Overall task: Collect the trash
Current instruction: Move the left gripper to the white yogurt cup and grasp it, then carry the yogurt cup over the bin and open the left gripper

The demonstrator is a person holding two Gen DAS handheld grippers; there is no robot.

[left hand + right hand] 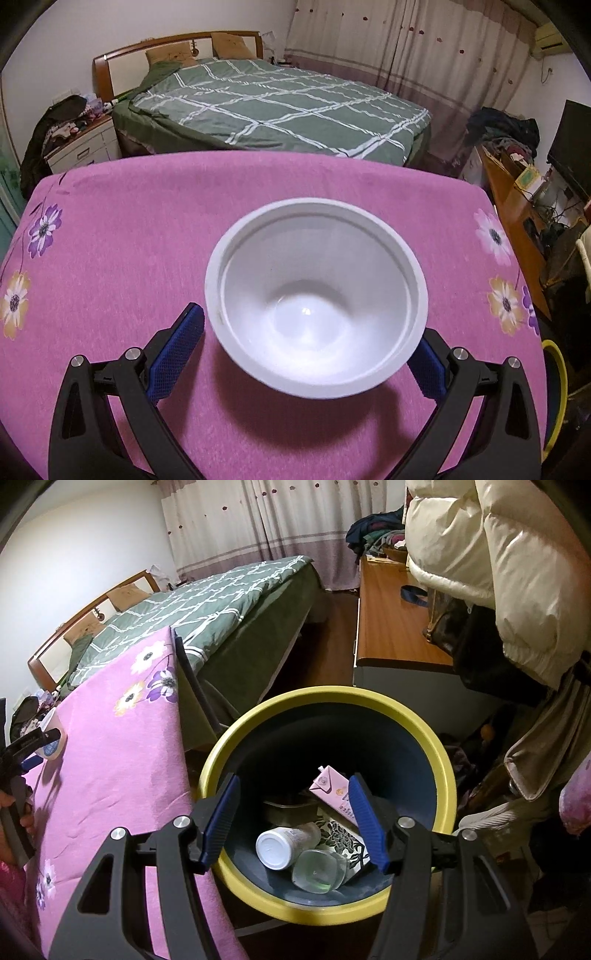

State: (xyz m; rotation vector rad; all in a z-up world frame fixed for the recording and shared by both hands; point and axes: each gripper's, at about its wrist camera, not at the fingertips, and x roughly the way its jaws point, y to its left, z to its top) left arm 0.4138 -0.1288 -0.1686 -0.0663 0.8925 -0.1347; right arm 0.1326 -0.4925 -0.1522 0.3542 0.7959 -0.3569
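Note:
A white plastic bowl point(314, 295) stands empty on the pink flowered tablecloth point(129, 240). My left gripper point(310, 321) is open around it, one blue pad on each side at rim height. The left pad point(177, 350) is close to the rim and the right pad point(424, 365) is partly hidden behind the bowl. My right gripper point(293, 781) hangs open and empty over the yellow-rimmed bin point(332, 696). The bin holds a white-capped bottle point(280, 845), a clear bottle point(319, 869) and a pink carton point(332, 790). At the far left of the right wrist view are the bowl point(55, 734) and the left gripper point(33, 746).
The bin's yellow rim point(554, 387) shows past the table's right edge. Beyond the table is a green checked bed point(277, 103). A wooden desk point(391, 620) with a white puffy jacket point(498, 554) stands behind the bin. A cluttered nightstand point(81, 144) sits far left.

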